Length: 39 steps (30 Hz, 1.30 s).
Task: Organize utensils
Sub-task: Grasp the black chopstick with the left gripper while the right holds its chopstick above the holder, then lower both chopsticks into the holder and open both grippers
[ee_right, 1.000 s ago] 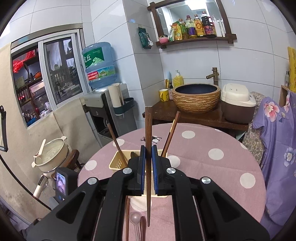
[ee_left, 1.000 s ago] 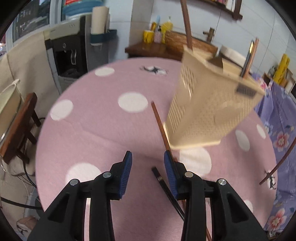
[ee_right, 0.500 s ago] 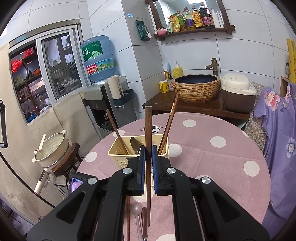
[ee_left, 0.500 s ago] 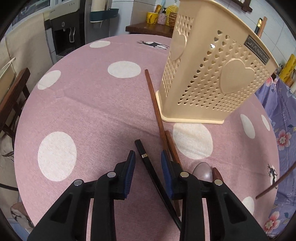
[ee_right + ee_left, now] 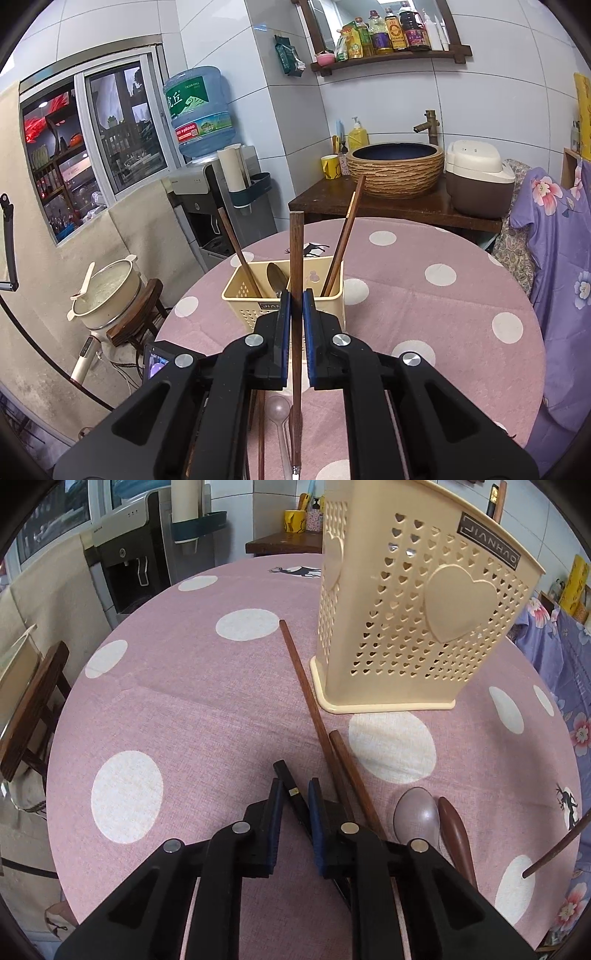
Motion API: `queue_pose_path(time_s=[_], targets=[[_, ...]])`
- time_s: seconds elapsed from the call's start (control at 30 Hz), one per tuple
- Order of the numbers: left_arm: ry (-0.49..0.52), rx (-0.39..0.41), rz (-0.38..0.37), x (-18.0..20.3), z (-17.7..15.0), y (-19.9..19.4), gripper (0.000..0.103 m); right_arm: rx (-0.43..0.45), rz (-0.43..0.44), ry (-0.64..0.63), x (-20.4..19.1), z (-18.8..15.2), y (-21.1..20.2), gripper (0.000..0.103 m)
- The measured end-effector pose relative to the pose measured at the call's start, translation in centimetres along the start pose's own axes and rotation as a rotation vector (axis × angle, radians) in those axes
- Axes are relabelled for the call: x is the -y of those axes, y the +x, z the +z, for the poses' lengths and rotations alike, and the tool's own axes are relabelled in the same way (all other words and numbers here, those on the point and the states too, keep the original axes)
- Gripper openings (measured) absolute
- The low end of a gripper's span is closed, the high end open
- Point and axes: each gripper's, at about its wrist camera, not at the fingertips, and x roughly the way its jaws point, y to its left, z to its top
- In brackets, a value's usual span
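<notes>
Left gripper (image 5: 295, 794) closing, black chopstick (image 5: 286, 775) between pads on pink tablecloth (image 5: 192, 716). Two brown chopsticks (image 5: 306, 690), two spoons (image 5: 415, 818) alongside. Basket (image 5: 413, 620) behind. Right gripper (image 5: 296, 299) clamped on upright brown chopstick (image 5: 295, 251).

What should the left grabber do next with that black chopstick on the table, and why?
Probably finish squeezing, then lift. The left gripper is closing its jaws around the black chopstick, which lies between them on the pink tablecloth. The beige holder stands just ahead, and the right gripper already clamps a brown chopstick.
</notes>
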Motion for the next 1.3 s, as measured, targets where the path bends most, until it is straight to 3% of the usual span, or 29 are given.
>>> queue_pose_path(time_s=[0.4, 0.6, 1.0, 1.3], targets=[[-0.063, 0.006, -0.042, -1.9, 1.0, 0.2, 0.008, 0.009, -0.007, -0.008, 0.0, -0.2, -0.2, 0.007], [-0.1, 0.107, -0.063, -3.3, 2.2, -2.9, 0.008, 0.024, -0.013, -0.013, 0.0, -0.2, -0.3, 0.007], [-0.152, 0.421, -0.08, -6.3, 4.9, -13.8, 0.008, 0.066, -0.02, -0.043, -0.9, 0.1, -1.3, 0.007], [-0.158, 0.46, -0.086, -6.9, 4.9, -14.9, 0.008, 0.062, -0.018, -0.047, -1.4, -0.1, -1.2, 0.007]])
